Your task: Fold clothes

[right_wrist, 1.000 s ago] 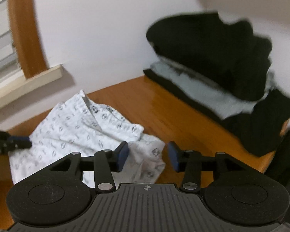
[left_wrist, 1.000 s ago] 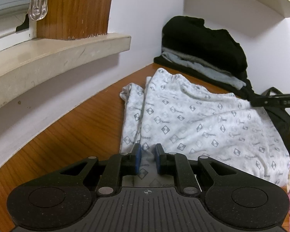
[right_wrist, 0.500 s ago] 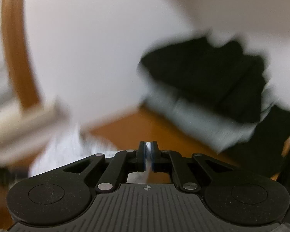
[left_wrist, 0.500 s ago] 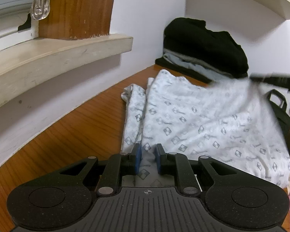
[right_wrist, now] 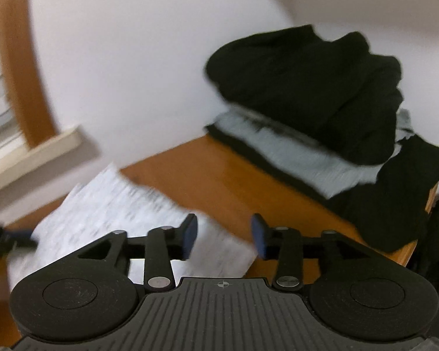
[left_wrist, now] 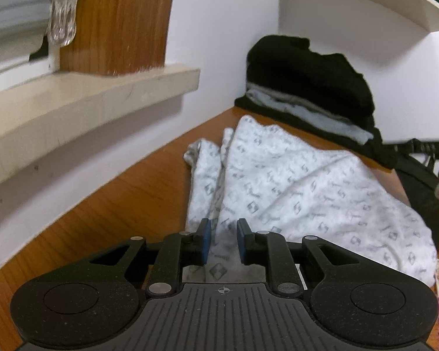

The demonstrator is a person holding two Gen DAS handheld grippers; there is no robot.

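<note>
The white patterned garment lies spread on the wooden tabletop, its near hem running in between the blue pads of my left claw. The pads stand a little apart with cloth in the gap; whether they actually pinch it I cannot tell. My right claw is spread wide, holding nothing, hovering over the garment's far corner, which shows blurred below its left finger. Ahead and right of both claws sits a stack of folded clothes, black over grey, against the white wall. Left of my left claw runs a pale window ledge.
</note>
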